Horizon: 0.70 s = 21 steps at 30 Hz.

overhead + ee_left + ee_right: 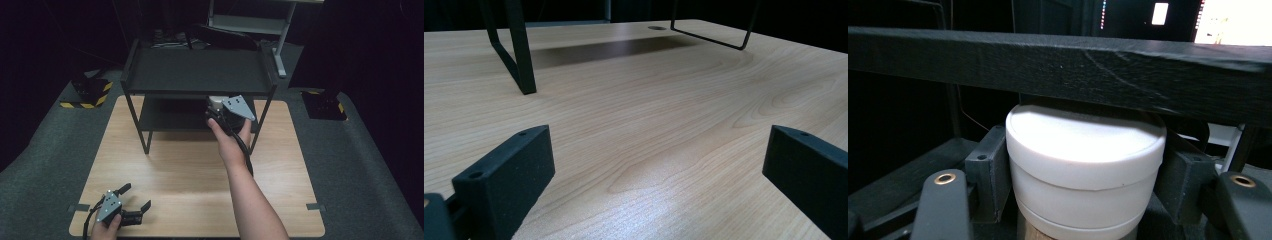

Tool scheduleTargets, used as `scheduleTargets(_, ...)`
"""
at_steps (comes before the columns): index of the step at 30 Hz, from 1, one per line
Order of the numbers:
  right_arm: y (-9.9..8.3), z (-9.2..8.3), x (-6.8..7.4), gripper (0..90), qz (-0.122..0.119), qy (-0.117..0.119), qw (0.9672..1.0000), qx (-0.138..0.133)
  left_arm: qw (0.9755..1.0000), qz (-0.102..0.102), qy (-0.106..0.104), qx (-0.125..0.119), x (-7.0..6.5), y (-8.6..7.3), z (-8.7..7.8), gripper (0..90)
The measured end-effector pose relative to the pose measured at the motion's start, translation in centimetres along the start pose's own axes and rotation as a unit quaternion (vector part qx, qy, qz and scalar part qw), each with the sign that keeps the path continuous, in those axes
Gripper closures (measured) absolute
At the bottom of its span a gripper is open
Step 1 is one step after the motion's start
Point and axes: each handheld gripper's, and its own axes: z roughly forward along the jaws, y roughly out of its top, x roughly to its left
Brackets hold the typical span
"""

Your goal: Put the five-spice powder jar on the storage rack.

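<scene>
The right gripper (1083,185) clamps a white jar (1085,167) under the black shelf's (197,70) top board; the left gripper (659,170) rests wide open at the table's (190,170) front left corner.

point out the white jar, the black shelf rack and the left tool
white jar (1083,150), right gripper view, on its lid's side
black shelf rack (197,70), high view, on its top tray
left tool (136,197), high view, midway between its open tips

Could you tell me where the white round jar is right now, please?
The white jar sits clamped in the right gripper, just under the front edge of the black shelf rack's upper tray, toward its right side in the high view.
</scene>
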Motion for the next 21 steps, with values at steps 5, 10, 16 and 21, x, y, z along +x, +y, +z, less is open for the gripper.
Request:
scheduleTargets(5, -0.4, 1.3, -0.1, 33.7, 0.003, -0.005, 1.0, 0.0, 1.0, -0.001, -0.001, 0.0, 0.1, 0.0, 0.0, 0.5)
scheduleTargets(10, -1.0, 1.9, -0.3, 33.7, 0.006, -0.008, 0.9999, -0.005, 1.0, -0.001, -0.002, -0.001, 0.1, -0.1, 0.0, 0.5)
scheduleTargets(16, -1.4, 2.2, -0.3, 33.6, -0.005, -0.005, 0.9999, -0.012, 1.0, 0.0, -0.002, -0.002, 0.1, -0.1, 0.0, 0.5)
scheduleTargets(21, -1.7, 2.3, -0.4, 33.6, -0.004, -0.003, 0.9999, -0.016, 1.0, -0.001, -0.002, -0.002, 0.1, -0.1, 0.0, 0.5)
